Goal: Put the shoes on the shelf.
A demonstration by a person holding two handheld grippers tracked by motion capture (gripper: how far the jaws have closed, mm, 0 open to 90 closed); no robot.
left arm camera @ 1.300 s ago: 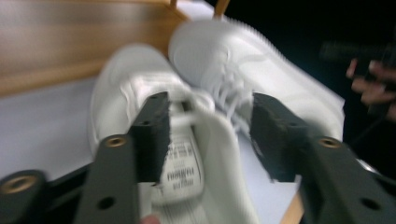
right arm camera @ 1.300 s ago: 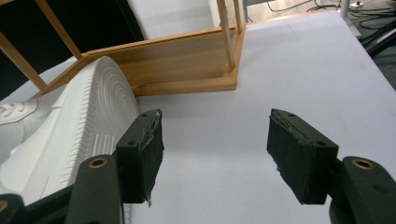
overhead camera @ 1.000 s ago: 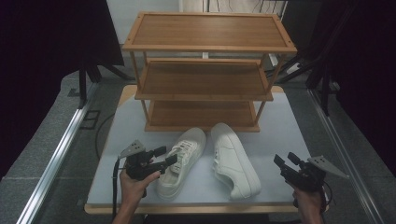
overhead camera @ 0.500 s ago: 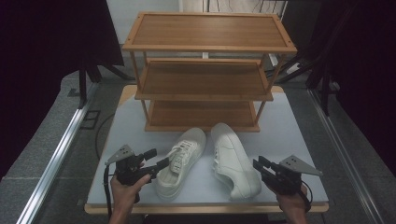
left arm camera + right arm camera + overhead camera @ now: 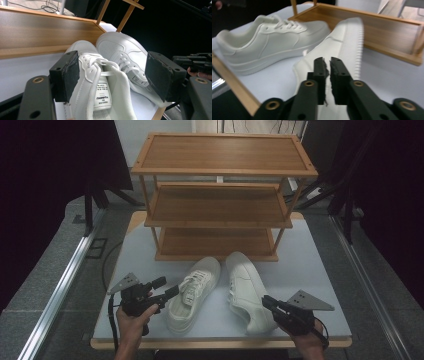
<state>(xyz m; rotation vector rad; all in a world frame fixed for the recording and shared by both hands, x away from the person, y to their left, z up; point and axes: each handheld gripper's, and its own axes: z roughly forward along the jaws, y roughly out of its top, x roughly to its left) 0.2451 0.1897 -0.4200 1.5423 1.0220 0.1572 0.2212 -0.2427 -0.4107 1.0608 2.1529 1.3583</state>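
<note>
Leather-look white sneakers (image 5: pixel 192 294) (image 5: pixel 248 290) are lying before a slatted wooden rack (image 5: pixel 220 195); left gripper (image 5: pixel 167 287) is gaping around one shoe's collar, right gripper (image 5: pixel 267 302) is just closing, nothing between.

In the left gripper view the left tool (image 5: pixel 113 75) has its near pad (image 5: pixel 71 75) covering the side of the laced shoe (image 5: pixel 100 82), and the bottom edge cuts off that shoe's heel. In the right gripper view the right tool (image 5: pixel 327 75) hides the heel of the blurred shoe (image 5: pixel 347 42) ahead of it. Beyond both tools, in the high view, the rack (image 5: pixel 220 195) has its lowest shelf in shadow.
</note>
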